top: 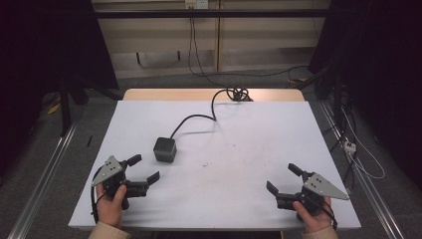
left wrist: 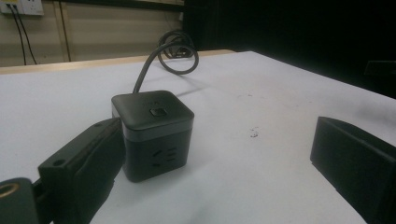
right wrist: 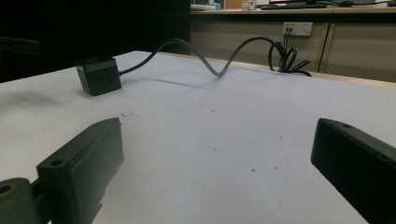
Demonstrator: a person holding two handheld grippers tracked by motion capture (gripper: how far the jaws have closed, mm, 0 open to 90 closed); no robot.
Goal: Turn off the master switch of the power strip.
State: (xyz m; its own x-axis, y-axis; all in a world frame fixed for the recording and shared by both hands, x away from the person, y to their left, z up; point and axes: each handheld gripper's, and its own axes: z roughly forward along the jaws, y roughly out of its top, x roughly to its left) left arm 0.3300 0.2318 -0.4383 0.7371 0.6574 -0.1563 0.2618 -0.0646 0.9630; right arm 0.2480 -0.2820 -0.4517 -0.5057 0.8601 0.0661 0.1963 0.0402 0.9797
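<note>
Both tongs released: left gripper (top: 145, 171) near cube socket (top: 164, 149) at one o'clock, right gripper (top: 282, 179) idle; probably approach, needing closer alignment.

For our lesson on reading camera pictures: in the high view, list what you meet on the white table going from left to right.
Left tongs → black cube power socket → coiled cable at the far edge → right tongs.

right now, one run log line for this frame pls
left gripper: open, near cube socket | right gripper: open, apart | cable: trails to far edge
</note>
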